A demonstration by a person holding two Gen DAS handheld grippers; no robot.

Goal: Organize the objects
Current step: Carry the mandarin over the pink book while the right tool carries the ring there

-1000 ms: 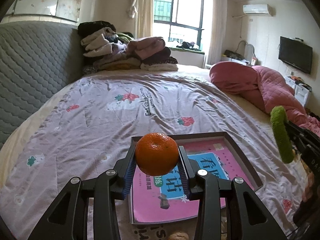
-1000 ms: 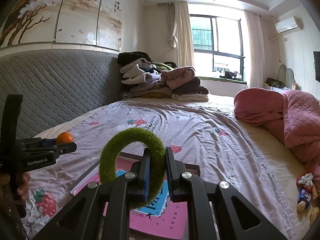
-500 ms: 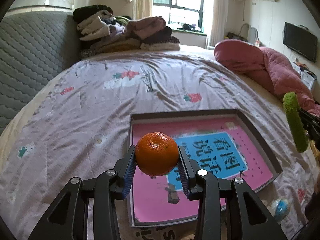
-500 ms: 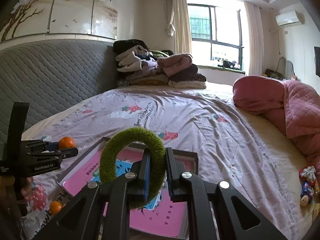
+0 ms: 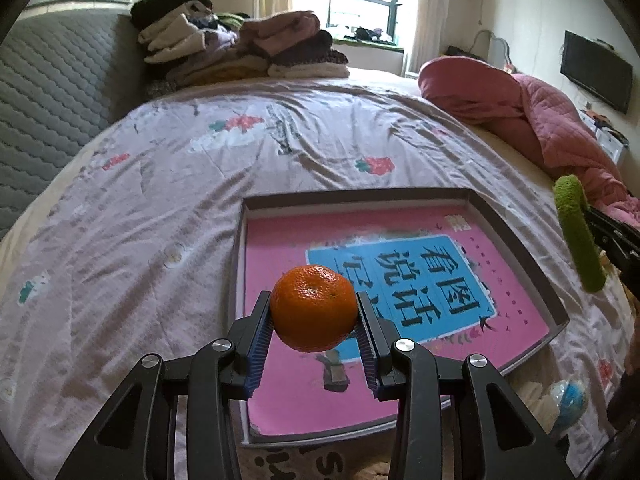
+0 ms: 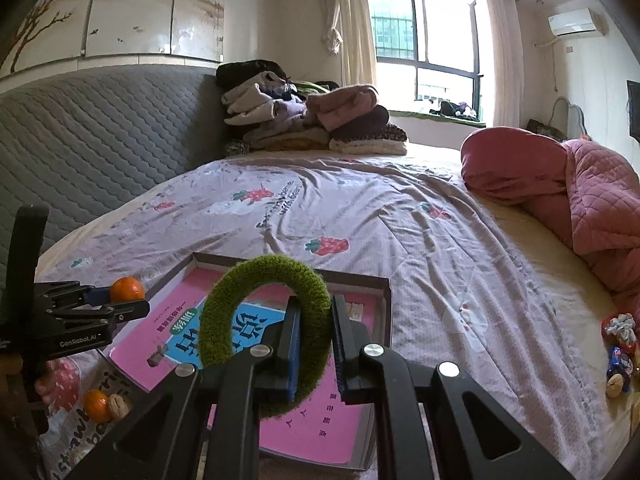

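My left gripper [image 5: 314,326] is shut on an orange tangerine [image 5: 314,307] and holds it above the near left part of a shallow box [image 5: 516,240] with a pink book [image 5: 280,396] lying in it. The tangerine [image 6: 127,289] and left gripper [image 6: 138,300] also show in the right wrist view. My right gripper [image 6: 315,340] is shut on a fuzzy green ring [image 6: 256,280], held over the box [image 6: 384,292]. The ring [image 5: 576,236] shows at the right edge of the left wrist view.
The box lies on a bed with a lilac strawberry-print sheet [image 5: 160,184]. A second tangerine [image 6: 96,404] and a walnut [image 6: 116,406] lie near the box. Small toys [image 6: 618,344] lie at the right. Folded clothes [image 5: 240,48] and a pink quilt [image 5: 520,108] sit further back.
Both grippers have moved forward and tilted down over the box, so the box and book now fill more of each view. Both grips are unchanged.
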